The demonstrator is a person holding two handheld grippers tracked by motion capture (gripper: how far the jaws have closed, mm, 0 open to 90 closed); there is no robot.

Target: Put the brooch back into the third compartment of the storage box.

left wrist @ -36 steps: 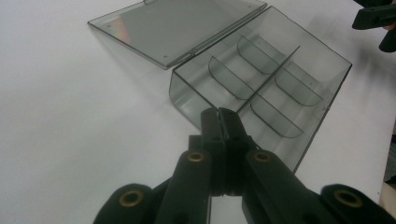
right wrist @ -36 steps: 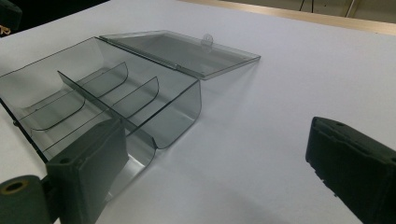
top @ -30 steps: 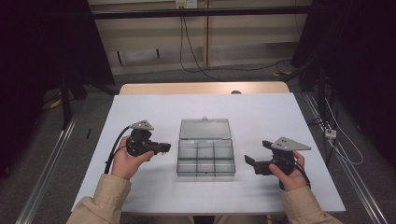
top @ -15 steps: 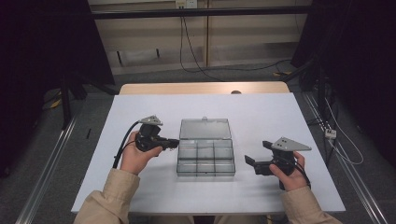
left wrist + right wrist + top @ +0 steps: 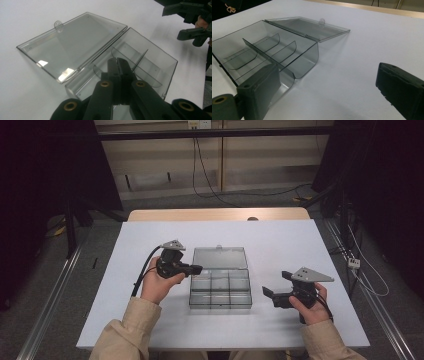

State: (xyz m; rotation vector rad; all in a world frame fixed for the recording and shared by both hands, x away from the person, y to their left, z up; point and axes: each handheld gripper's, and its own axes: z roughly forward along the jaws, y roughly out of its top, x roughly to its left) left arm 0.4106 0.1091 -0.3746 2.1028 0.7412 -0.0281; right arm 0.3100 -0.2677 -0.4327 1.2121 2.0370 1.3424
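Note:
A clear smoky plastic compartment box (image 5: 220, 290) stands in the middle of the white table (image 5: 260, 235), empty inside. Its lid (image 5: 220, 258) lies flat, swung back on the far side. My left gripper (image 5: 196, 268) is shut with nothing between its jaws, and its tip is at the box's left edge near the hinge. In the left gripper view the shut left gripper (image 5: 118, 62) hovers over the dividers of the box (image 5: 150, 62) beside the lid (image 5: 72, 42). My right gripper (image 5: 275, 284) stands open to the right of the box, apart from it; in the right gripper view the right gripper (image 5: 329, 83) faces the box (image 5: 262, 50).
Bare white tabletop (image 5: 367, 37) surrounds the box. A wooden strip (image 5: 215, 214) runs along the table's far edge. Metal rails (image 5: 55, 295) and cables (image 5: 210, 180) lie on the floor around the table. The right gripper (image 5: 192, 20) shows at the top right of the left gripper view.
My left gripper has moved right, toward the box's left edge, still shut. The right gripper and the box have stayed in place.

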